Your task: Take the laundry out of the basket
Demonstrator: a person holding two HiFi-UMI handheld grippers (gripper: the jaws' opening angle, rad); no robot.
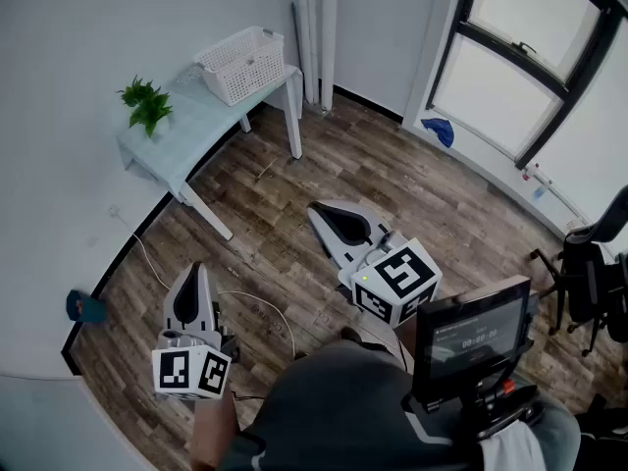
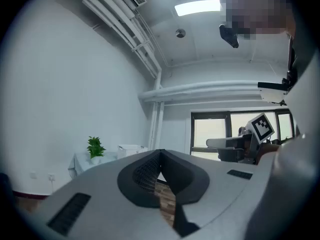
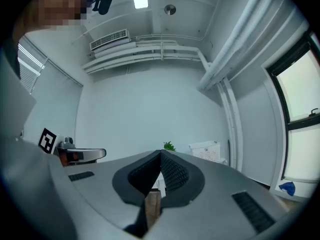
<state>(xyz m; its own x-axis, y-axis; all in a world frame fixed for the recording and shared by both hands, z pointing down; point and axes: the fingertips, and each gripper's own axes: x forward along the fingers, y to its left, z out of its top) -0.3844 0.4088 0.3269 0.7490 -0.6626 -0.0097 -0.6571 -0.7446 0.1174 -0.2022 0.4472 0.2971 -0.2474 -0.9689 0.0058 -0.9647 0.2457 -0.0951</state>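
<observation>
Wooden planks for a floor (image 1: 442, 214), and on it one pale table (image 1: 196, 118) against the left wall. On that table, one white basket (image 1: 240, 64) at the end nearest the two upright pipes (image 1: 329, 27), and one small green plant (image 1: 147, 104) towards the other end, apart from the basket. Too far off to tell of any laundry inside.

Two grippers, both held level above the floor, close to the person's body and well short of the table. Left gripper (image 1: 193, 268) — jaws closed tip to tip, nothing between them. Right gripper (image 1: 321, 210) — jaws likewise pressed together and empty, facing the table. One marker cube on each.

One blue cloth (image 1: 440, 130) on the floor below the window, well apart from the basket. One teal object (image 1: 85, 307) by the left wall. One black chair (image 1: 589, 263) at the right edge. One small screen (image 1: 471, 337) at the person's chest.
</observation>
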